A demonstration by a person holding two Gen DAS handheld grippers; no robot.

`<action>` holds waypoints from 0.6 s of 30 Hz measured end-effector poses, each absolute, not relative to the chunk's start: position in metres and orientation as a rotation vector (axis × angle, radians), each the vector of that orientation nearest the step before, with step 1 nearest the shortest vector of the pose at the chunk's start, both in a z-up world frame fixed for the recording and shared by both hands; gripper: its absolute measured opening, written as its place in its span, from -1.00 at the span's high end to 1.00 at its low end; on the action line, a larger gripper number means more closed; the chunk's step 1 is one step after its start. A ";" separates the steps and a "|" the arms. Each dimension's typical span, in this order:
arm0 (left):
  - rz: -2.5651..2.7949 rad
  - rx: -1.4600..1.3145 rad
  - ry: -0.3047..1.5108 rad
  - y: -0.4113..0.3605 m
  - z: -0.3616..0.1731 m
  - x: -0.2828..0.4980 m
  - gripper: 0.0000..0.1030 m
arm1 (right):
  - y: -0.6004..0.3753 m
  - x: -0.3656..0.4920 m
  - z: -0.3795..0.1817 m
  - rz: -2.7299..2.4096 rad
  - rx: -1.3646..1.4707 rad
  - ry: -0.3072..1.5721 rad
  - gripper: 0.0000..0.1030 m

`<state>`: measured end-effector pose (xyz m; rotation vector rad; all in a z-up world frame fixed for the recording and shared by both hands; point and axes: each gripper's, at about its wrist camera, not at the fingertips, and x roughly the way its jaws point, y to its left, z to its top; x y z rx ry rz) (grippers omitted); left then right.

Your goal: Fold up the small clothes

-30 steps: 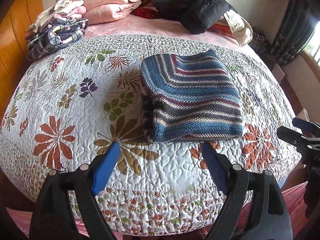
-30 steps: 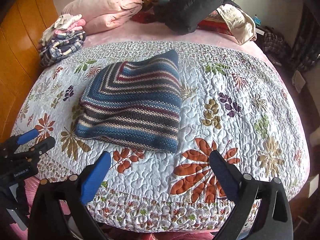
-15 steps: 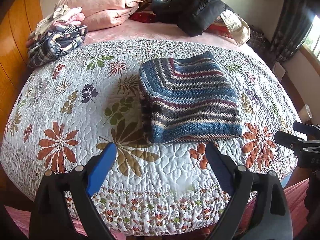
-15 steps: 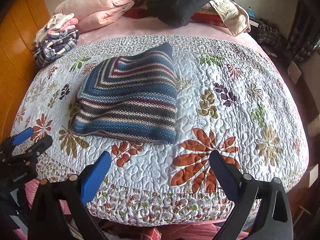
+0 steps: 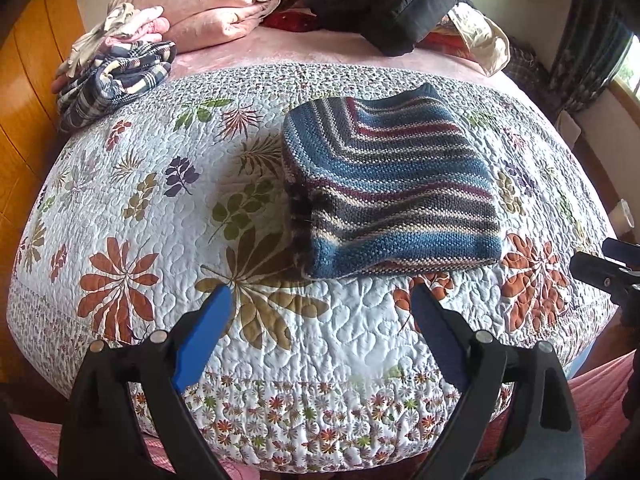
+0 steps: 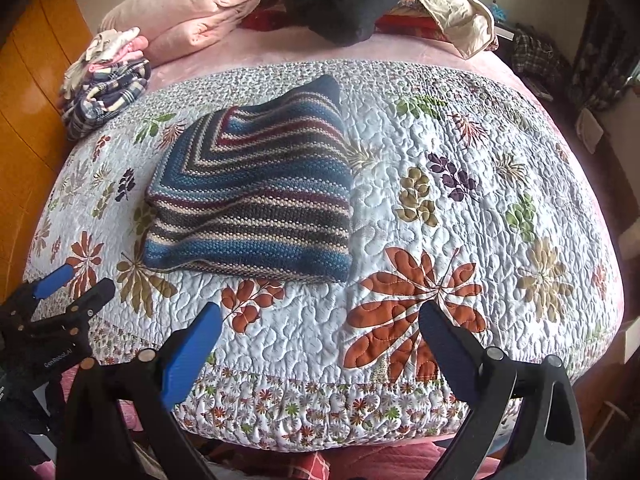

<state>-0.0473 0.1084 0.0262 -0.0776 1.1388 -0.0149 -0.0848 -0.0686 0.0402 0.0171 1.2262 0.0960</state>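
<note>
A striped knit garment (image 5: 390,192) in blue, maroon, grey and cream lies folded into a thick rectangle on the floral quilt (image 5: 132,208). In the right wrist view the same folded garment (image 6: 252,196) sits left of centre on the quilt (image 6: 460,208). My left gripper (image 5: 322,312) is open, held just short of the garment's near edge, nothing between its blue pads. My right gripper (image 6: 320,330) is open too, near the quilt's front edge, right of and below the garment. Each gripper shows at the edge of the other's view: right gripper (image 5: 608,260), left gripper (image 6: 74,284).
A pile of plaid and pink clothes (image 5: 116,72) lies at the quilt's far left corner. Pink folded bedding (image 5: 208,4), a black jacket (image 5: 392,4) and a cream cloth (image 5: 480,40) crowd the head of the bed. A wooden wall (image 5: 24,100) stands left; curtains (image 5: 592,52) right.
Both grippers have stayed open and shifted only slightly; the views tilted down a little. The folded garment has not moved.
</note>
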 end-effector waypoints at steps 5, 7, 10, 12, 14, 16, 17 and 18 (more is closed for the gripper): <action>-0.013 -0.069 1.141 0.106 0.025 -0.047 -0.75 | -0.069 -0.083 0.037 0.093 0.016 1.236 -0.92; -0.013 -0.068 1.141 0.106 0.025 -0.047 -0.75 | -0.069 -0.083 0.035 0.089 0.014 1.242 -0.92; -0.011 -0.071 1.143 0.105 0.025 -0.047 -0.75 | -0.070 -0.083 0.033 0.082 0.016 1.248 -0.92; -0.010 -0.073 1.142 0.107 0.025 -0.047 -0.75 | -0.070 -0.083 0.033 0.079 0.017 1.249 -0.92; -0.008 -0.073 1.139 0.107 0.026 -0.047 -0.75 | -0.071 -0.082 0.033 0.077 0.016 1.247 -0.92; -0.009 -0.070 1.138 0.108 0.026 -0.047 -0.75 | -0.071 -0.082 0.033 0.071 0.011 1.245 -0.92; -0.011 -0.067 1.139 0.108 0.026 -0.047 -0.75 | -0.070 -0.083 0.033 0.069 0.010 1.245 -0.92; -0.013 -0.066 1.140 0.107 0.026 -0.047 -0.75 | -0.070 -0.083 0.032 0.067 0.009 1.246 -0.92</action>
